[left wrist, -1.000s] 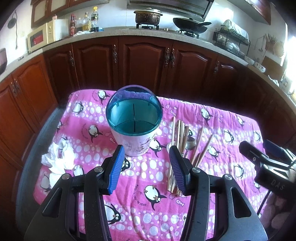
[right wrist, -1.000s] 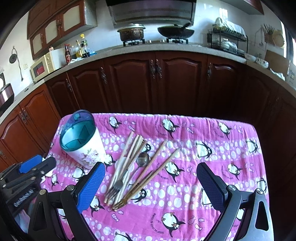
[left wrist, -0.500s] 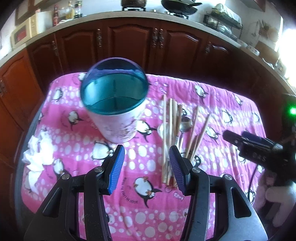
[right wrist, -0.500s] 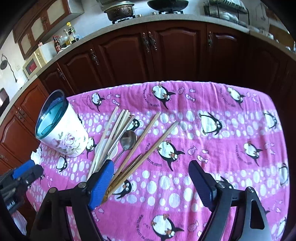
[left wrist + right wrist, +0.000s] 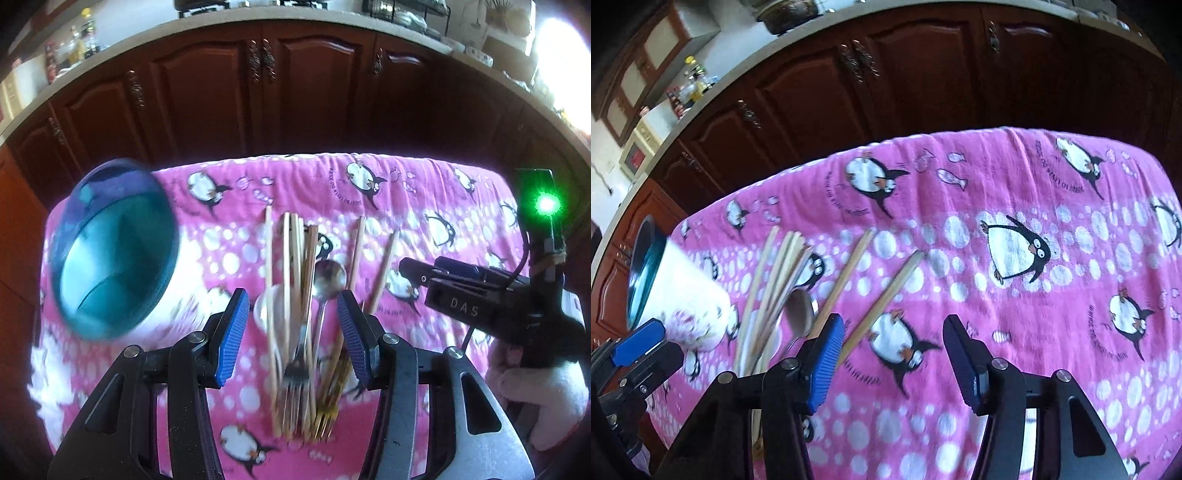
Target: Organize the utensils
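Hovering open, the left tongs [image 5: 291, 328] straddle the fork [image 5: 297, 363] and chopsticks [image 5: 286, 280]. Right tongs [image 5: 894, 360] gape empty, chopsticks just left.

Teal-rimmed white floral utensil holder [image 5: 110, 254] upright at left, wooden chopsticks [image 5: 286, 280], metal spoon [image 5: 328, 277] and fork [image 5: 297, 365] lying bundled just right of it

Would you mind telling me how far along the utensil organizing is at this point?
Nothing looks sorted yet: what shows inside the teal holder is empty. The chopsticks, spoon and fork all lie on the pink cloth. The left gripper is open over the pile, and the right gripper is open, holding nothing. Every utensil remains to be placed.
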`<state>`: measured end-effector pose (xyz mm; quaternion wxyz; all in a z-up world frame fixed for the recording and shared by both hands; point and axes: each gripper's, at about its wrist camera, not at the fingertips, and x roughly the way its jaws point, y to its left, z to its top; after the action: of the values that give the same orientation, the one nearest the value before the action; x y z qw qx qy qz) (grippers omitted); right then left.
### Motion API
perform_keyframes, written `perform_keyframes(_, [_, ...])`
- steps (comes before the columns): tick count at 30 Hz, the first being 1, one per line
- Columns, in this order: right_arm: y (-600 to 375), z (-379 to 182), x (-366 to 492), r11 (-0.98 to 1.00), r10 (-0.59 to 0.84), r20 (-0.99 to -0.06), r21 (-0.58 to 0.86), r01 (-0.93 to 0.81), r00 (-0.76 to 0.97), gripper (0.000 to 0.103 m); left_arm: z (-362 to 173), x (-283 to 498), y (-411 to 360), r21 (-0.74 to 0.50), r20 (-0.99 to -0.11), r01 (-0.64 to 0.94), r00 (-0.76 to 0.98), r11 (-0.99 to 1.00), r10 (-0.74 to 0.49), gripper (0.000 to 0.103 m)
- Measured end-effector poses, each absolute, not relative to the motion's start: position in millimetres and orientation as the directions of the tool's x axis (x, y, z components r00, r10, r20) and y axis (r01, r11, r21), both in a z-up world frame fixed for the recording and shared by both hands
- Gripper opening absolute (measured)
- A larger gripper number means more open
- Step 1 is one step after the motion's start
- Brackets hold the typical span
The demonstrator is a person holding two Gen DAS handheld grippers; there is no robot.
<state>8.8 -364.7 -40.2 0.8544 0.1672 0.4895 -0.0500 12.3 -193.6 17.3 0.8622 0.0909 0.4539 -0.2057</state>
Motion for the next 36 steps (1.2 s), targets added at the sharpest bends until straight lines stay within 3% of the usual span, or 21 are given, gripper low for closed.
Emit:
perform_keyframes(6, [-373.2,-54.0,26.0,0.934,0.091,-0.863,0.247,0.258,0.496,0.047,3.1,41.9,-226.7,-0.018,-0.861,0.481,0.439,0.876,-0.258,0.041])
perform_keyframes(20, [-397.7,-62.8,20.4,0.91,0.15,-0.854,0.316,0.268,0.499,0.047,-24.3,96.1,-274.7,0.068,-0.9,0.475,0.408,0.877,-0.152,0.019])
perform_keyframes(36, [-404.0,-61.0,12.8,0.9,0.169,-0.856,0.336,0.278,0.489,0.047,-55.3,112.4,-292.5,0.14,-0.923,0.499,0.379,0.856,-0.07,0.018])
